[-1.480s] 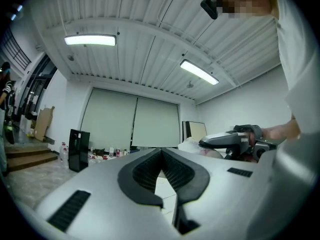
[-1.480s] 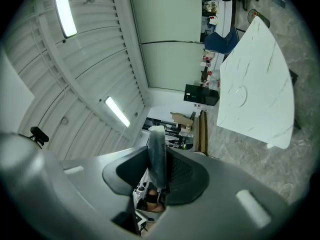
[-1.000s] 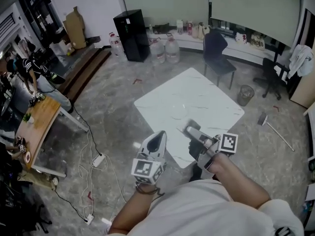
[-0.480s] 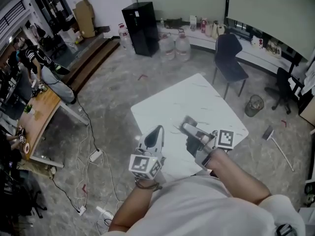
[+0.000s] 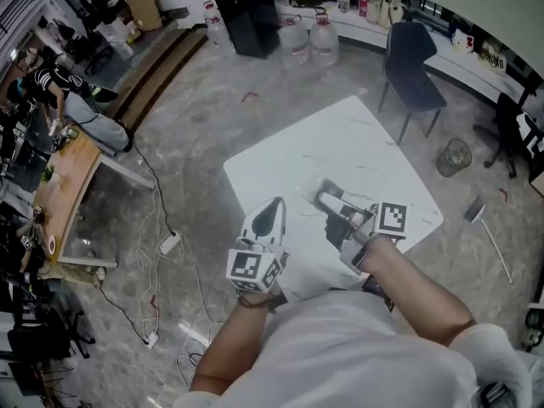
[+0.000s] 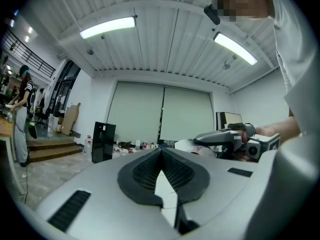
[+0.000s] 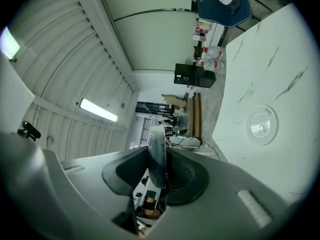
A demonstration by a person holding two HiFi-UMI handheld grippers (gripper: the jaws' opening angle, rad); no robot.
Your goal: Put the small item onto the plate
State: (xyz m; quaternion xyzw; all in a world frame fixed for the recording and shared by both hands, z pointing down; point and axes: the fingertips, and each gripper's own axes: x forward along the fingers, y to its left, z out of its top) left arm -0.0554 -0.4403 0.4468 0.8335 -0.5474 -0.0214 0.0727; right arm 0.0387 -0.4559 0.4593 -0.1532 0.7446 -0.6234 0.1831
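Lying well inside the desk (image 5: 289, 155) edges, one plate (image 7: 260, 125) is ringed by bare top; one small item (image 7: 156, 149) is clamped by the right gripper (image 5: 324, 200), the left gripper (image 5: 272, 204) closed.

White table (image 5: 340, 155): the top is open ahead of both grippers, and only the plate (image 7: 261, 125) sits on it, with bare surface all round. Left gripper (image 5: 270, 217) and right gripper (image 5: 328, 201) are side by side over the near edge, apart, with a gap between them. Blue chair (image 5: 412, 58) is at the far corner, the bin (image 5: 455, 156) is on the floor off the right side, and cables (image 5: 161, 245) run over the floor on the left. All are off the tabletop.
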